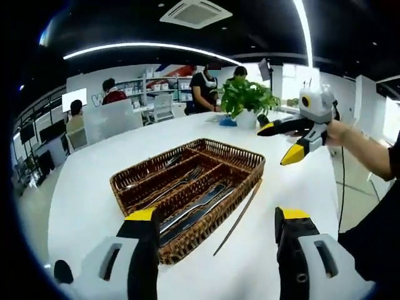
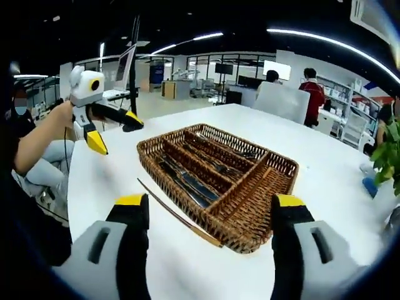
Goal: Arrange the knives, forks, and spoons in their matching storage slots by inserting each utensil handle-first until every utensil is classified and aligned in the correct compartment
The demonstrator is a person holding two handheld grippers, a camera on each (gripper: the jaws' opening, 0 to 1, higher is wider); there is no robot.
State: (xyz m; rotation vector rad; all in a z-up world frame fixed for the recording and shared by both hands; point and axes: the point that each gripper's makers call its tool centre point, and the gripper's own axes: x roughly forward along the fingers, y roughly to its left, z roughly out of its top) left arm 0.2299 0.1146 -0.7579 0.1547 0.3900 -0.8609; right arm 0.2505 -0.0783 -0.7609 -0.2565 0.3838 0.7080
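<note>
In the left gripper view, the left gripper (image 1: 215,225) is hovering at six o'clock with its jaws standing wide apart and gripping nothing. Just ahead, toward twelve o'clock, the wicker tray (image 1: 247,161) is sitting on the white table (image 1: 81,187), with forks (image 1: 178,181) lying in a middle compartment and knives (image 1: 197,209) lying in the nearest one. A thin brown stick (image 1: 239,215) is lying on the table against the tray's four o'clock side. At two o'clock the right gripper (image 1: 289,142) is hanging in a person's hand, jaws spread and empty, near a potted plant (image 1: 247,100).

In the right gripper view, the left gripper (image 2: 114,134) is hanging at ten o'clock above the table edge.
</note>
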